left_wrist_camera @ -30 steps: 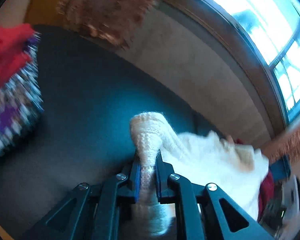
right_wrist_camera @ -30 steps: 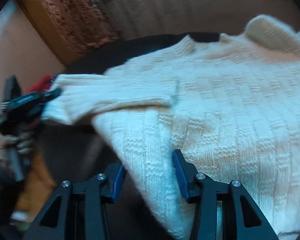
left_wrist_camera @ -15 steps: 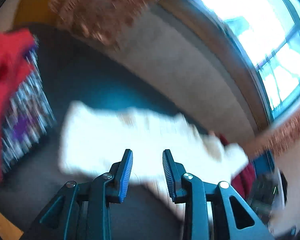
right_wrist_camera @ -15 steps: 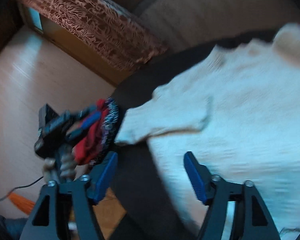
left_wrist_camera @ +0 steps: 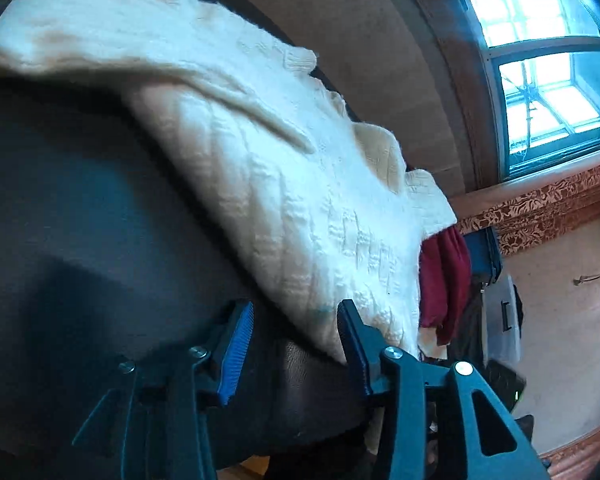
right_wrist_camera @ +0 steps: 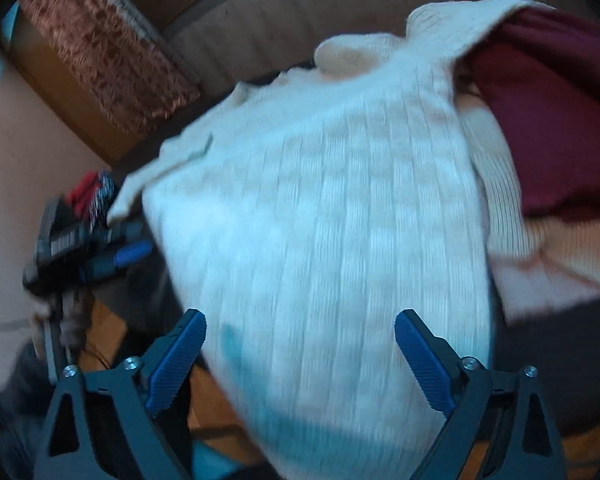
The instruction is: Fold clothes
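Sweater (left_wrist_camera: 268, 184): cream, chunky knit, spread across dark surface (left_wrist_camera: 84, 208); one sleeve folded back over the body near the top of left wrist view; bottom hem hanging off the near edge. Blurred in right wrist view (right_wrist_camera: 340, 216) but fills most of it.

Left gripper (left_wrist_camera: 296, 344): spread wide, nothing pinched; blue-padded fingers (left_wrist_camera: 236, 344) on either side of the sweater's lower corner, right finger just touching or overlapping the hem, left finger over bare dark surface. Also seen from right wrist view at far left (right_wrist_camera: 100, 248), blurred, beside the sweater's left edge.

Right gripper (right_wrist_camera: 300, 360): spread wide, empty; sweater's lower part lying between the two blue pads (right_wrist_camera: 176, 360), cloth not clamped. Contact with the pads: cannot tell, motion blur.

Dark red garment (right_wrist_camera: 548, 120): bunched at the sweater's right side, partly under its upper edge; same garment in left wrist view (left_wrist_camera: 444, 272) hanging past the sweater's far edge.

Pale pinkish cloth (right_wrist_camera: 540, 272): under and beside the red garment, right of the sweater.

Surroundings: window (left_wrist_camera: 548, 64) upper right in left wrist view; patterned brown curtain (right_wrist_camera: 104, 52) upper left in right wrist view; orange-brown floor (right_wrist_camera: 216, 408) below the hanging hem.
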